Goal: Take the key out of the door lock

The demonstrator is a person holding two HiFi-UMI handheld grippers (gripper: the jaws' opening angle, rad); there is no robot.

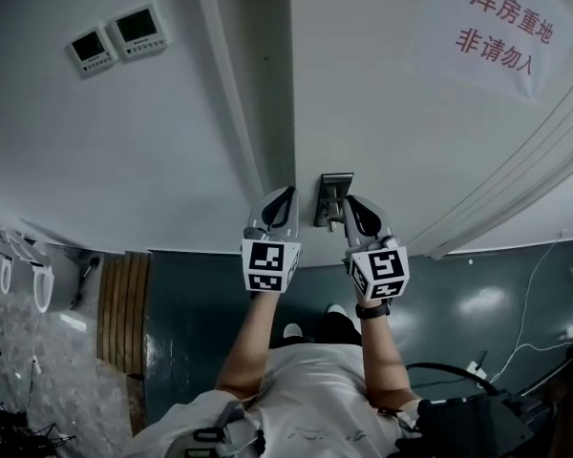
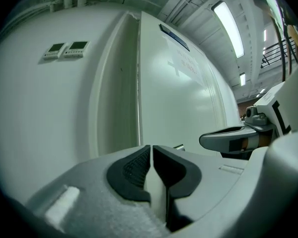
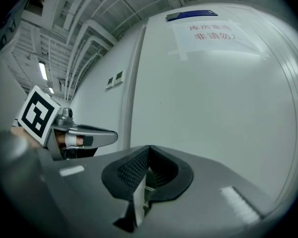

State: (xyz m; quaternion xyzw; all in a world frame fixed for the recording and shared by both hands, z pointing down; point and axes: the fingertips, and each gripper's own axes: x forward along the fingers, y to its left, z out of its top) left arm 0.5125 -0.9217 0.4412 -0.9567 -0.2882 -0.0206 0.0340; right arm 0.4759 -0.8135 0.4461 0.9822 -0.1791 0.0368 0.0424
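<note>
the white door [image 1: 382, 113] carries a metal lock [image 1: 332, 198] near its edge and a paper sign [image 1: 501, 27] with red print, well apart.

The door [image 1: 392, 103] looks smooth and matt, its lock plate [image 1: 331, 197] dull metal, the notice [image 1: 501, 29] thin paper.

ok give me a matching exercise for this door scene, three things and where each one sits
Things
1. white paper sign with red print
2. two small white wall-mounted control panels
3. silver metal door handle plate

Places
a. between the left hand-held gripper and the right hand-held gripper
b. on the wall, left of the door
c. stuck on the door's face

Pairs: 1-c, 2-b, 3-a
</note>
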